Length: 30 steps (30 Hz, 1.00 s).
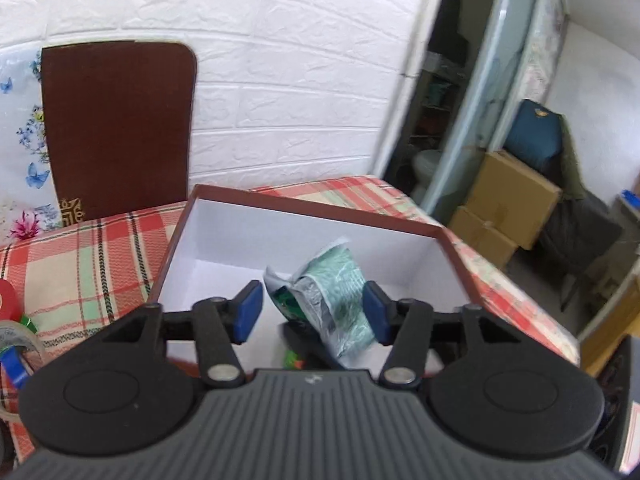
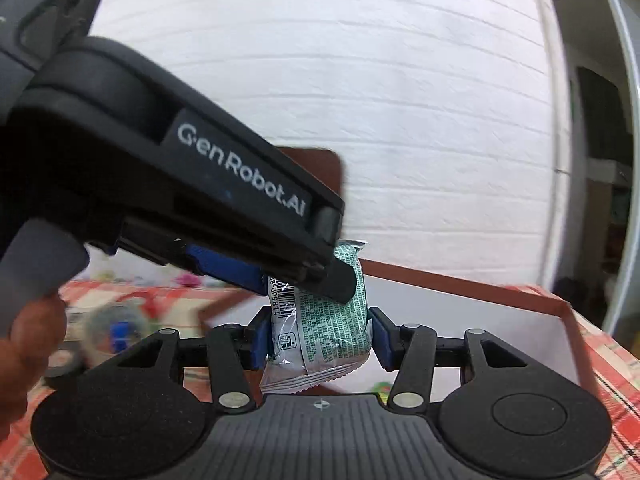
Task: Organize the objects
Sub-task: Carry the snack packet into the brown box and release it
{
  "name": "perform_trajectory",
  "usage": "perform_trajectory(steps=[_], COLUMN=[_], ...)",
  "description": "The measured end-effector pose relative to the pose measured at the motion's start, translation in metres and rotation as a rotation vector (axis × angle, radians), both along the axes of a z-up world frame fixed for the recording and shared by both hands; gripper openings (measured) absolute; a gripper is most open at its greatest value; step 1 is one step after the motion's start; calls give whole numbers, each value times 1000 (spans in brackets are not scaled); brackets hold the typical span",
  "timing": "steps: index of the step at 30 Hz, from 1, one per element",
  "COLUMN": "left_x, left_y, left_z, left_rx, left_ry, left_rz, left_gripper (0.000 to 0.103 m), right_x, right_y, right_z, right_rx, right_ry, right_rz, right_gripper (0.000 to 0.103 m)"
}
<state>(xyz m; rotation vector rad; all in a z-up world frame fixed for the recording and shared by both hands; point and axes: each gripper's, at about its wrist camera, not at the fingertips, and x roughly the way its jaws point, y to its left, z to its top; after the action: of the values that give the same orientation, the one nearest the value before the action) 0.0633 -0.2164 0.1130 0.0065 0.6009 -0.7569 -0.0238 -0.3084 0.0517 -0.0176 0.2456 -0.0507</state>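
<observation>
From your left wrist camera, your left gripper (image 1: 313,312) stands with its blue pads wide apart; the green-and-white foil packet (image 1: 332,300) sits in the gap, crumpled and tilted, close to the right-side pad, though whether it touches is hard to tell; nothing is pinched by this gripper. Below lies the open cardboard box (image 1: 224,236), white and smooth inside with a dark red rim, resting on a red, green and cream plaid tablecloth (image 1: 80,264); a roll of clear tape (image 1: 16,344) lies at the left edge; a brown padded chair back (image 1: 116,128) stands against the white embossed brick wall (image 1: 300,60); stacked brown cartons (image 1: 508,208) sit on the floor at right.

From your right wrist camera, your right gripper (image 2: 318,336) is closed on the packet (image 2: 324,328), both blue pads pressed to its sides, barcode and fine print facing the lens; the packet hangs above the box's red rim (image 2: 460,284). Your left gripper (image 2: 304,276), black and matte with white lettering, crosses from upper left, its tip overlapping the packet's top.
</observation>
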Motion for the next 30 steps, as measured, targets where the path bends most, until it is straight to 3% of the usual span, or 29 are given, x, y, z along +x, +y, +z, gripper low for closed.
perform_trajectory(steps=[2,8,13,16,22,26,30], left_x=[3,-13,-28,-34,-35,-38,-37], left_y=[2,62,149,204,305,343,342], left_z=[-5,-7,-33,-61,-104,-109,-109], left_rx=[4,-59,-29,0,-28,-174,-192], left_ry=[5,-17,15,77,182,194,200], left_rz=[49,123,278,389,665,688,687], left_gripper=[59,59,59,59,56,55,55], right_x=[11,-13,-39,-29,-7,11,38], right_y=[-8,-5,45,90,161,205,247], right_z=[-7,-14,-26,-39,-55,-63,-70], right_rx=[-27,17,10,-23,-40,-38,-64], right_ry=[24,-44,-65,46,203,300,349], right_rz=[-59,-80,46,182,400,498,505], right_gripper=[63,63,68,60,61,61,72])
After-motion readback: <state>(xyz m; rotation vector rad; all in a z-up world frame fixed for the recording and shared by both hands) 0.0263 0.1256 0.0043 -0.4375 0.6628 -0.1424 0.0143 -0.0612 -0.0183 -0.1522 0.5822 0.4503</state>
